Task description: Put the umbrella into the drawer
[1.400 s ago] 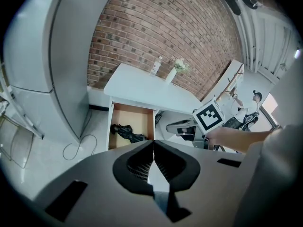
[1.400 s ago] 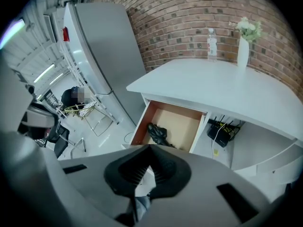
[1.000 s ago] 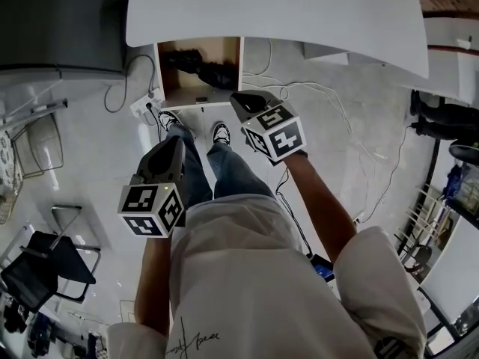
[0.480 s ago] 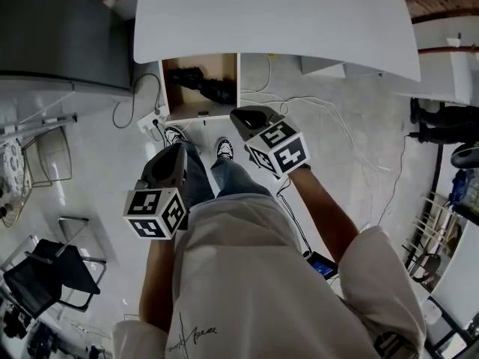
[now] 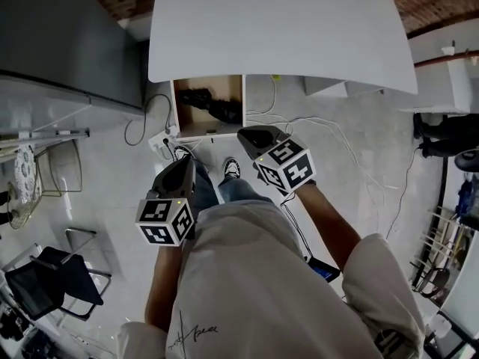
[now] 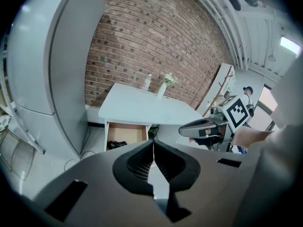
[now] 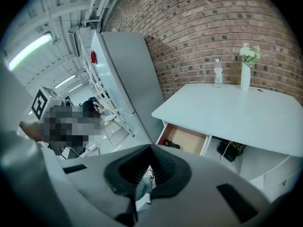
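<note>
Head view: left gripper and right gripper, jaws clenched empty; umbrella inside open drawer.

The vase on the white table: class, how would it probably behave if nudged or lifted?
The vase is tall and narrow with flowers above its mouth, so a push near the top would probably tip it. Its smooth white surface suggests something rigid, perhaps breakable and slippery. It is about as tall as the bottle beside it, so likely light.

Office-like workroom: brick wall, white desk, grey cabinet, black chair.
</note>
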`<state>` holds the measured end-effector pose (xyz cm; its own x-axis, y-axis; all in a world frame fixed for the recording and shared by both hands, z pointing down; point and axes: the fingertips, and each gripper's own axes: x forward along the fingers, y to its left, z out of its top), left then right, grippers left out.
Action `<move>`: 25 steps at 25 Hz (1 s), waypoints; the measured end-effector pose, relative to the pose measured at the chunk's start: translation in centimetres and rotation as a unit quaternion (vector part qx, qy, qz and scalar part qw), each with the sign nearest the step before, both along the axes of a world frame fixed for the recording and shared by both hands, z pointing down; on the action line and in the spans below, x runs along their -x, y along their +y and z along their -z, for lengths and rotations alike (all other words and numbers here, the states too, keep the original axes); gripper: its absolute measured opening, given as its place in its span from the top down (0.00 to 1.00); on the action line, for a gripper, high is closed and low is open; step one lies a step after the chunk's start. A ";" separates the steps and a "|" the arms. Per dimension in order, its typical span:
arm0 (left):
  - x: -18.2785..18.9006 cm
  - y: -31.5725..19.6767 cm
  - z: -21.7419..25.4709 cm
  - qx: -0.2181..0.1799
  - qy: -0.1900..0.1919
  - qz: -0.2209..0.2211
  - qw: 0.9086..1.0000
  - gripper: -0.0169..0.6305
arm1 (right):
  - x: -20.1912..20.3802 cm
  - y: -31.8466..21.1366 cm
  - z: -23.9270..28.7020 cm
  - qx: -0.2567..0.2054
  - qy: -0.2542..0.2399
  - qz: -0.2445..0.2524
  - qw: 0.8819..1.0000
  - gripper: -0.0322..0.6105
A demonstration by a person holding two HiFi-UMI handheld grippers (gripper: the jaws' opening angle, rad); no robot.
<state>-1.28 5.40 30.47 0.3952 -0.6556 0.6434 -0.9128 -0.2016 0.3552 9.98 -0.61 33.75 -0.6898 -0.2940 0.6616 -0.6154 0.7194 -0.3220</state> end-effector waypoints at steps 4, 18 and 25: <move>0.1 0.3 0.6 -0.006 0.002 0.010 1.000 0.95 | -0.5 0.4 1.6 -0.009 -0.005 0.000 1.000 0.92; -0.1 0.8 2.2 -0.029 0.002 0.019 0.999 0.95 | -1.7 2.4 5.3 -0.031 -0.019 -0.004 0.999 0.92; 0.5 0.5 4.0 -0.064 -0.014 0.023 0.998 0.94 | -2.3 3.5 6.3 -0.026 -0.022 -0.010 0.999 0.92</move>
